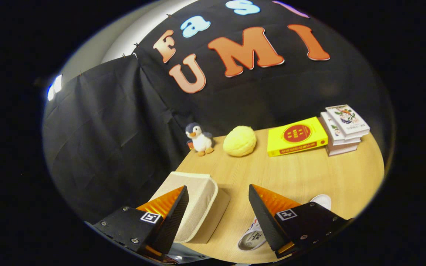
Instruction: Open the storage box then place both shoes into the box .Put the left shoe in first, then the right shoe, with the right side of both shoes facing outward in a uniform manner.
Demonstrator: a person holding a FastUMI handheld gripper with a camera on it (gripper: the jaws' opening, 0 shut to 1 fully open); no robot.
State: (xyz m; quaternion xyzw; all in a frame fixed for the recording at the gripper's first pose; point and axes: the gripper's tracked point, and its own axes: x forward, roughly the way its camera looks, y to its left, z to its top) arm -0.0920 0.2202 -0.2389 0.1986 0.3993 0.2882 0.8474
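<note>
A: Where was the gripper (218,207)?
B: Fingers apart, empty. The storage box (194,208) sat closed under its left finger, 1 shoe (253,236) under the right.
A: The step?
B: Probably catching the lid's edge squarely.

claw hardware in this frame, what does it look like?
The claw has two wedge-shaped fingers tapering forward, with finely ribbed inner faces. Each sits on a black block with round screw heads and a small square black-and-white marker tag. No cables or sleeve visible. The fingers stand apart.

Woven cloth storage box (194,207) on matt wood-grain table (309,173).
</note>
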